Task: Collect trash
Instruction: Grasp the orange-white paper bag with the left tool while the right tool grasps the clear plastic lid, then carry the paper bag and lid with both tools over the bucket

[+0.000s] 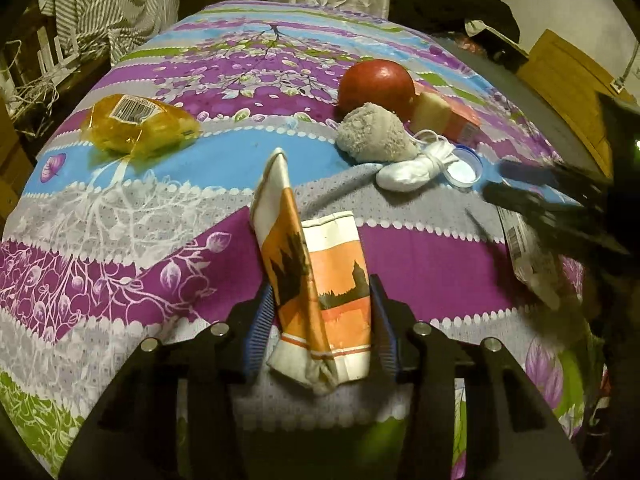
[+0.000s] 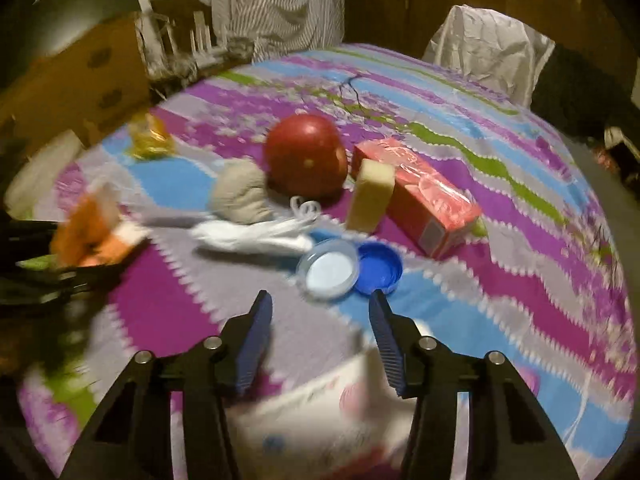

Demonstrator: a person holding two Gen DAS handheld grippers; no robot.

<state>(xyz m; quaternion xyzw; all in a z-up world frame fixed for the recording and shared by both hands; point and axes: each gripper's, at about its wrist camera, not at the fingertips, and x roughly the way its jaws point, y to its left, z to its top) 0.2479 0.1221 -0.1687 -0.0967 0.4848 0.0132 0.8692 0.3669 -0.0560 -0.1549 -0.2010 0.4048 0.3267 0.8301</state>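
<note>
Floral bedspread (image 1: 168, 280); left claw (image 1: 320, 320) clamped on orange wrapper (image 1: 320, 280); right claw (image 2: 320, 320) apart, empty.

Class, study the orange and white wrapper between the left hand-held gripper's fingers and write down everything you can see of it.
The orange and white wrapper looks like thin, creased paper or foil packaging, printed with a dark skyline silhouette on orange between white bands. It is folded and crumpled, its lower end twisted, its upper end rising to a point. It stands roughly upright between the blue ribbed pads of the left hand-held gripper, which press its sides. The patterned cloth lies beneath it.
</note>
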